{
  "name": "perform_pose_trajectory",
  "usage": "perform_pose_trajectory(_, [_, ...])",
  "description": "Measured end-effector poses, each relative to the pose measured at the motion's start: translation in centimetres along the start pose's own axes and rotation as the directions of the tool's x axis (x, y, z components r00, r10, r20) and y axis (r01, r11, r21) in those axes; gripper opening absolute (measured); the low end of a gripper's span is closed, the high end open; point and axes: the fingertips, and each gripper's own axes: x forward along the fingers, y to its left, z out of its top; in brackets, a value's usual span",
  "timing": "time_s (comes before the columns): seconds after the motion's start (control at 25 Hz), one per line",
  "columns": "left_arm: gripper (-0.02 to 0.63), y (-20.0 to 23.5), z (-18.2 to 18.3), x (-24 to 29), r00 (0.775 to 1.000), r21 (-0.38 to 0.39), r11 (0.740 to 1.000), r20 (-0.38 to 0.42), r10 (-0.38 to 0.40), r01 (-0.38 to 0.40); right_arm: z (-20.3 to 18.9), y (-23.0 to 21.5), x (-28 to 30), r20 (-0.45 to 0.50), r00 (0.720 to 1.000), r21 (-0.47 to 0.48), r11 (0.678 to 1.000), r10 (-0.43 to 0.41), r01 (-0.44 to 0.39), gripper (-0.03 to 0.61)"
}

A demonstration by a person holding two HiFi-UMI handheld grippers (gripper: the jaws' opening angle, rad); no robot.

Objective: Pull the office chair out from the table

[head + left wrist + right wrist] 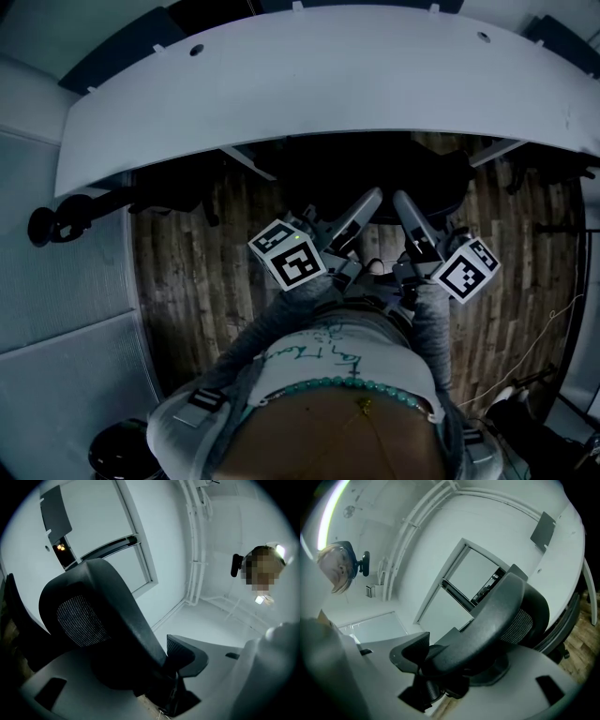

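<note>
Under the near edge of the curved white table (309, 89), the black mesh-backed office chair (403, 178) sits tucked in (nothing pulled yet, I'd judge), its backrest between the wide-spread jaws of the left gripper (361, 214) and right gripper (412, 217), neither clamped on.

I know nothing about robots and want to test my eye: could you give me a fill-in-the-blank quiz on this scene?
1. The curved table is ___ in colour.
2. The floor is made of ___ planks.
3. In its own view, the left gripper has part of the office chair ___ its jaws.
4. The office chair is ___ in colour.
Missing words: white; wood; between; black.
</note>
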Motion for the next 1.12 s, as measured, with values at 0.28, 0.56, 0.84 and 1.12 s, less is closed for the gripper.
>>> perform_pose_trajectory(0.28, [0.229, -1.0, -1.7, 1.5, 1.0, 0.018, 1.0, 0.026, 0.002, -0.003, 1.2, -1.3, -1.6, -0.032, 0.999, -0.006, 1.0, 0.015, -0.015, 0.264])
perform_pose_trajectory(0.56, [0.229, -1.9, -2.9, 3.0, 0.999, 0.045, 0.999, 0.053, 0.011, -0.013, 2.4, -2.3, -2.9, -0.05, 0.998, 0.012, 0.999, 0.045, -0.045, 0.252])
perform_pose_trajectory(0.84, [0.212, -2.3, -3.7, 3.2, 0.996, 0.015, 0.999, 0.081, 0.036, -0.037, 2.7, -2.6, -3.6, -0.053, 0.996, 0.037, 0.997, 0.075, -0.074, 0.225])
perform_pose_trajectory(1.12, [0.173, -2.8, -4.4, 3.1, 0.993, 0.05, 0.996, 0.103, 0.065, -0.071, 2.5, -2.7, -4.4, -0.066, 0.993, 0.05, 0.994, 0.103, -0.1, 0.204])
